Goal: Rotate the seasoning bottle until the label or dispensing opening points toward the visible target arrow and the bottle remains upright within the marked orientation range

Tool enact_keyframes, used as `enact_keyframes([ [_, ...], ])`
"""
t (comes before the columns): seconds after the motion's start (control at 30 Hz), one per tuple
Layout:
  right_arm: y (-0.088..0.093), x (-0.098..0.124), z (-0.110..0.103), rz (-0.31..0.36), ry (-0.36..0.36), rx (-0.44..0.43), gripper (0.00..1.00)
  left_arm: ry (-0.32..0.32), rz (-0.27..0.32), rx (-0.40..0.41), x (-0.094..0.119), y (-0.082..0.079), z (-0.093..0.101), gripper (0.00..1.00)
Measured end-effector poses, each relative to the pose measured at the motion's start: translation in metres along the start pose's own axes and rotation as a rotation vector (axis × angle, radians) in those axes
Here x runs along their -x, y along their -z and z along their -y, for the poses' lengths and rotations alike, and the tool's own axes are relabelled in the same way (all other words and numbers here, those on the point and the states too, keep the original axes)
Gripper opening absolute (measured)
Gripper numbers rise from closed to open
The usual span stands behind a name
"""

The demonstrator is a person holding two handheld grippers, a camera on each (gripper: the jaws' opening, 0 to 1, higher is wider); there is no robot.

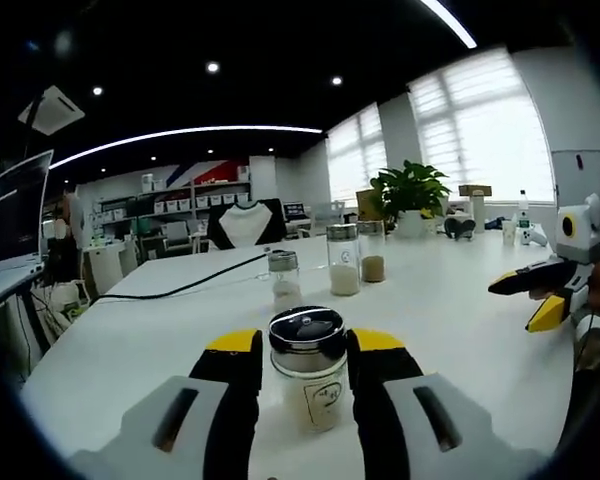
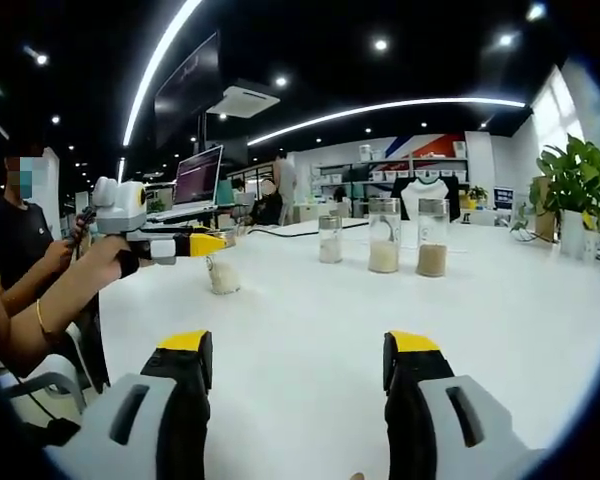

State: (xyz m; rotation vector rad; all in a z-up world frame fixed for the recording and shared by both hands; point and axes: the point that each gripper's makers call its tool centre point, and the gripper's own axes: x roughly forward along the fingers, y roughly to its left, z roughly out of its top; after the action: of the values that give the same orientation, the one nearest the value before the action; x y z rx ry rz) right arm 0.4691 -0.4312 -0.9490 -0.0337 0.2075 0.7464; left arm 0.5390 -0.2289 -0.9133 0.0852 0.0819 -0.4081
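1. The seasoning bottle (image 1: 308, 372) stands on the white table (image 1: 450, 330), between the jaws of the left gripper (image 1: 307, 350). Nearer the plant (image 1: 411, 190) stand three more bottles (image 1: 344, 259), well apart from it.
2. The left gripper's jaws flank the bottle's cap and shoulder on both sides. They appear to touch the glass, though a firm clamp cannot be confirmed.
3. The right gripper (image 2: 298, 365) has its jaws spread wide over bare table, holding nothing.
4. Handling, as a judgement: a glass body with a smooth metal cap (image 1: 306, 330), partly filled with pale powder, so light, rigid, slippery and breakable. Hold is best taken on the glass just below the cap.
5. Orientation: the long axis is upright, base flat on the table. A small printed mark on the glass faces the left gripper's camera. No target arrow can be made out.
6. Risk, as a judgement: twisting with uneven pressure could tip it.
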Motion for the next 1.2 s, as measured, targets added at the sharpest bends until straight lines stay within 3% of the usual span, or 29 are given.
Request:
enact_keyframes([
  [0.43, 0.002, 0.004, 0.004, 0.003, 0.012, -0.006, 0.7, -0.036, -0.006, 0.018, 0.004, 0.001, -0.007, 0.4],
  [0.53, -0.001, 0.005, 0.003, 0.015, 0.009, -0.006, 0.7, -0.037, 0.015, 0.03, 0.008, -0.004, -0.007, 0.4],
  [0.7, -0.001, 0.006, 0.003, 0.018, 0.006, -0.004, 0.7, -0.084, 0.0, 0.028, 0.012, -0.007, -0.014, 0.5],
  [1.07, -0.002, 0.011, 0.005, 0.027, 0.014, -0.005, 0.7, -0.124, -0.005, 0.046, 0.016, -0.006, -0.019, 0.56],
  [1.2, -0.003, 0.011, 0.006, 0.027, 0.017, -0.002, 0.7, -0.129, 0.002, 0.035, 0.015, -0.016, -0.015, 0.61],
])
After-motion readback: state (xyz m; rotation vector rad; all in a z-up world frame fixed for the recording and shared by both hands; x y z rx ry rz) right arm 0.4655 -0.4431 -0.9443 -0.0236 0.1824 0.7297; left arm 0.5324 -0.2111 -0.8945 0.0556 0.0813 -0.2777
